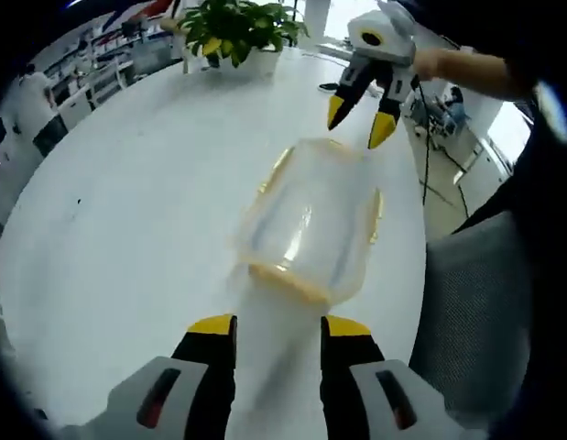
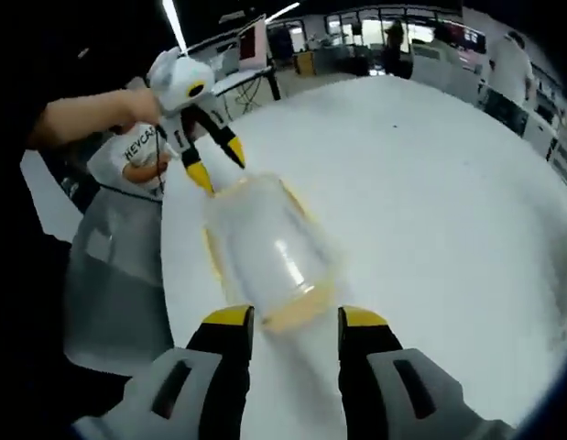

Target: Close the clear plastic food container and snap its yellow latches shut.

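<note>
The clear plastic food container with yellow latches lies on the white round table, motion-blurred. One yellow latch faces my left gripper, which stands open just short of it. Beyond the container's far end my right gripper hangs open, tips pointing down at it. In the right gripper view the container lies just ahead of the open right gripper, and the left gripper is open at its far end. I cannot tell whether the latches are snapped.
A potted green plant stands at the table's far side. A grey chair sits by the table edge near the container, seen also as the chair. A person's hand holds the left gripper.
</note>
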